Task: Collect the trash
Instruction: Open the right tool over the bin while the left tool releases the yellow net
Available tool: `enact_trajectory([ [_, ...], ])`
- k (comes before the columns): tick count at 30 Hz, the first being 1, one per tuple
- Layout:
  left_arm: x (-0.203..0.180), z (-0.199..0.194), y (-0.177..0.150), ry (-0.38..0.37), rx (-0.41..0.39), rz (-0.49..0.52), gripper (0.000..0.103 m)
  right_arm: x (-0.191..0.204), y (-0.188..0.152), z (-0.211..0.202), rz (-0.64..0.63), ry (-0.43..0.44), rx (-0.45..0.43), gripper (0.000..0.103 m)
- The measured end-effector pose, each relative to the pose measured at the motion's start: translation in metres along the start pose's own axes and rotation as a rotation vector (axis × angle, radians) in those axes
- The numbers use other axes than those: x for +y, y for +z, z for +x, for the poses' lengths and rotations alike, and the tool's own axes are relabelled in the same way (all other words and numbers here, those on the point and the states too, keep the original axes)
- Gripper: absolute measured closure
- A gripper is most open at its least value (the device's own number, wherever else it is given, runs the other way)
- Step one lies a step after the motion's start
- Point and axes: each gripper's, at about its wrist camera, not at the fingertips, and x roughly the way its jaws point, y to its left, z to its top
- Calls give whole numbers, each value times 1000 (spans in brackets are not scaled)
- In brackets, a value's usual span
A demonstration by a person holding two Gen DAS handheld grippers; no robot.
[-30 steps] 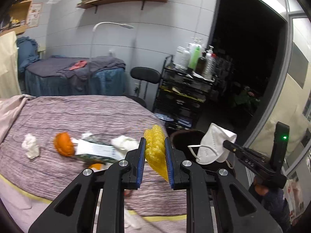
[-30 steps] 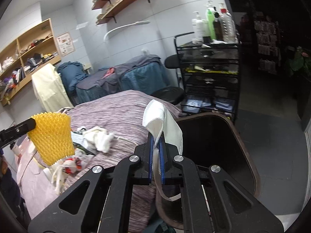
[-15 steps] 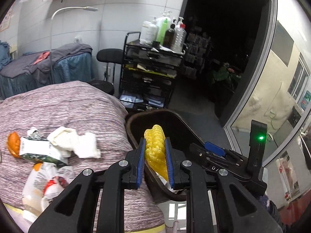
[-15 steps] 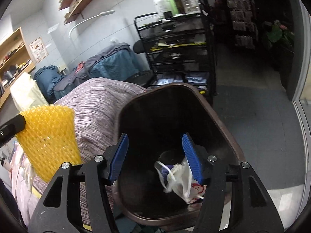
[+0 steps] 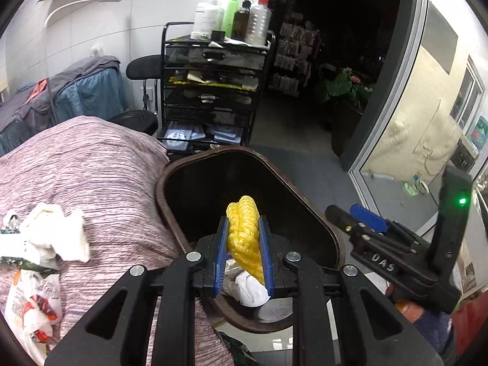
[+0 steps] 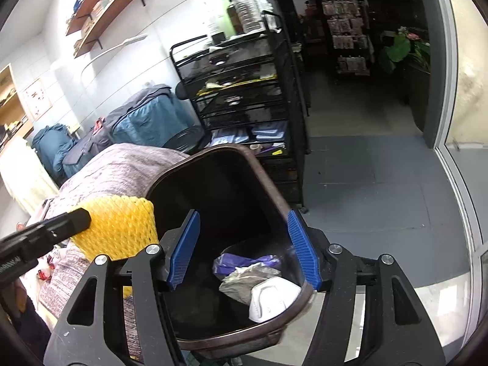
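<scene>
My left gripper (image 5: pixel 243 223) is shut on a yellow foam net (image 5: pixel 244 241) and holds it over the near end of a dark brown bin (image 5: pixel 308 206). From the right wrist view the same net (image 6: pixel 122 228) hangs at the bin's left rim (image 6: pixel 268 180). My right gripper (image 6: pixel 244 216) hovers above the bin mouth with its jaws opening and nothing between them. Down in the bin lie a white face mask (image 6: pixel 271 299), crumpled paper and a purple wrapper (image 6: pixel 241 263). The mask (image 5: pixel 251 291) also shows below the left fingers.
A bed with a striped purple cover (image 5: pixel 91 167) touches the bin's left side and carries a white tissue (image 5: pixel 58 235) and a plastic wrapper (image 5: pixel 30 305). Behind the bin stand a black wire cart (image 5: pixel 213 91) with bottles and a round stool (image 5: pixel 134 119). Grey floor stretches to the right.
Both grippers swung from over the bed to above the bin and lower. The right gripper opened and the white mask fell into the bin. The left still grips the yellow net.
</scene>
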Motion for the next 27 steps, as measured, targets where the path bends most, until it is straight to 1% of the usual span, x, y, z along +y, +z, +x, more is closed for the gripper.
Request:
enact_trajectory([
  [6, -10, 20, -3, -2, 52, 26, 84, -9, 3, -2, 24, -17, -9, 43],
  [11, -19, 29, -7, -2, 73, 51, 84, -15, 5, -1, 33, -19, -9, 43],
  [13, -20, 30, -8, -2, 76, 58, 81, -15, 5, -1, 37, -21, -9, 42],
  [14, -21, 31, -8, -3, 79, 63, 80, -16, 4, -2, 38, -22, -9, 40],
  [15, -21, 33, -8, -4, 82, 68, 73, -16, 4, -2, 40, -24, -10, 35],
  [16, -21, 33, -9, -2, 83, 72, 60, -17, 4, -2, 45, -25, -12, 33],
  [17, -21, 33, -10, 2, 78, 74, 53, -18, 4, -2, 49, -26, -13, 32],
  [18, -22, 32, -11, 6, 67, 75, 43, -19, 4, -2, 52, -25, -14, 32],
  [19, -21, 31, -11, 8, 60, 77, 38, -19, 4, -3, 54, -26, -16, 32],
  [21, -22, 31, -12, 13, 51, 78, 32, -19, 5, -3, 54, -32, -21, 30],
  [24, -22, 28, -12, 23, 37, 81, 28, -20, 5, -5, 58, -40, -26, 30],
  [25, -23, 26, -12, 25, 29, 83, 25, -20, 6, -4, 58, -44, -27, 29],
  [26, -24, 23, -12, 29, 17, 86, 22, -21, 6, -4, 59, -47, -26, 25],
  [27, -24, 21, -12, 33, 6, 88, 17, -22, 6, -4, 62, -49, -26, 22],
])
